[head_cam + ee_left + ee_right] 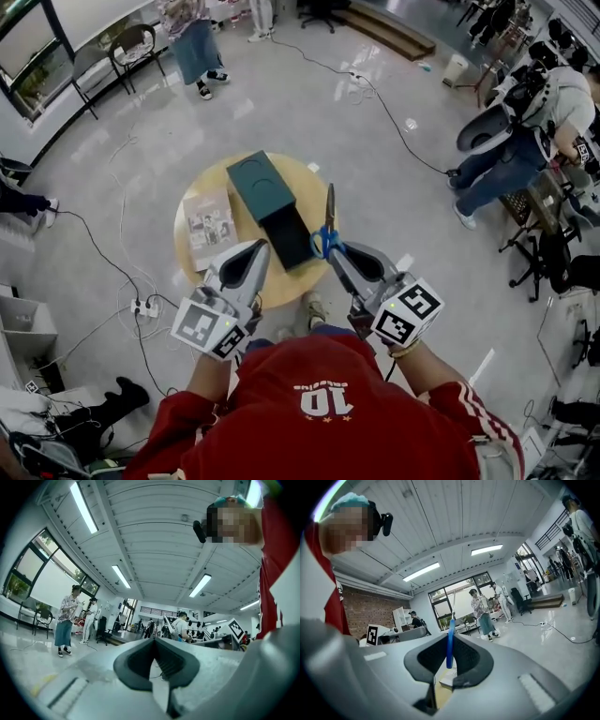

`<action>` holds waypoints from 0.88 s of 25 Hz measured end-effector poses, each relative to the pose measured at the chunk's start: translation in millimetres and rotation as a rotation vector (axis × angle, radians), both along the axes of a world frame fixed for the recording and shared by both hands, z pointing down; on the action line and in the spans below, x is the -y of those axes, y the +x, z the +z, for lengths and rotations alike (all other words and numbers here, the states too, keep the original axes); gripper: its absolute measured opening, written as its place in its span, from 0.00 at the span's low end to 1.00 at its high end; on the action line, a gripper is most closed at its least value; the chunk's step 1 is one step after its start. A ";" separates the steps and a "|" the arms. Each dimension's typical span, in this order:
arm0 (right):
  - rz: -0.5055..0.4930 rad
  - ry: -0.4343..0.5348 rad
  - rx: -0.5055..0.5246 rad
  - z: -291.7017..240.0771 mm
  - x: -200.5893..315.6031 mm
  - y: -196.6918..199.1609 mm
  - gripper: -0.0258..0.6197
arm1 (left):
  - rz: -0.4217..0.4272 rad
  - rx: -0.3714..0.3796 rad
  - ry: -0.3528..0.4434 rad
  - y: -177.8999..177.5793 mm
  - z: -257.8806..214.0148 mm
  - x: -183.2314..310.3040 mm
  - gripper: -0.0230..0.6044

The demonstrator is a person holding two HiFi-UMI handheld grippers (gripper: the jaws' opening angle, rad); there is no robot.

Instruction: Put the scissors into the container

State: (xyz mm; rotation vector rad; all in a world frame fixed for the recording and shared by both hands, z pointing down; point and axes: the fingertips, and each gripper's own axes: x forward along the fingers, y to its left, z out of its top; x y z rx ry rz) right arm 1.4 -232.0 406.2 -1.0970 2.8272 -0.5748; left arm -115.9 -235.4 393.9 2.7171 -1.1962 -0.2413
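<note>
Grey glossy floor (309,103) fills most of the head view, crossed by black cables, with a person in a long blue skirt (192,42) standing at the far side and another person (525,131) seated at the right edge. On it stands a round, tan wooden worktop (211,183).

On the worktop lies a dark green box-shaped container (258,187), set at a slant, its darker end nearest the wearer. Just to its left lies a thin printed booklet (209,225), flat on the wood.

The wearer's red top (328,403) fills the bottom of the head view, and both arms reach out level over the near edge of the worktop.

The left gripper (262,246) points toward the near end of the container. In the left gripper view its 2 fingers (140,651) meet at the tips with nothing between them.

The right gripper (330,249) is closed on the scissors (329,217). Its 2 fingers (466,653) pinch the blue handle in the right gripper view, where the scissors (450,646) stand on edge. In the head view the blades point away from the wearer, over the right side of the worktop, just right of the container's dark end and outside it.
</note>
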 end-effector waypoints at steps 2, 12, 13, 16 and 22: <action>-0.011 -0.011 -0.004 6.9 11.5 1.6 0.09 | -0.015 0.016 0.007 2.2 3.4 10.2 0.04; -0.041 -0.183 0.005 84.1 65.4 -4.8 0.09 | -0.053 0.072 0.008 4.0 26.6 48.1 0.04; -0.045 -0.206 0.006 94.3 68.5 -1.1 0.09 | -0.054 0.074 0.014 9.1 26.1 49.3 0.04; -0.059 -0.276 -0.001 130.2 78.6 5.4 0.09 | -0.055 0.075 0.032 21.1 32.5 56.3 0.04; -0.063 -0.444 -0.051 216.6 88.0 -11.5 0.09 | -0.043 0.065 0.014 9.7 61.3 62.2 0.04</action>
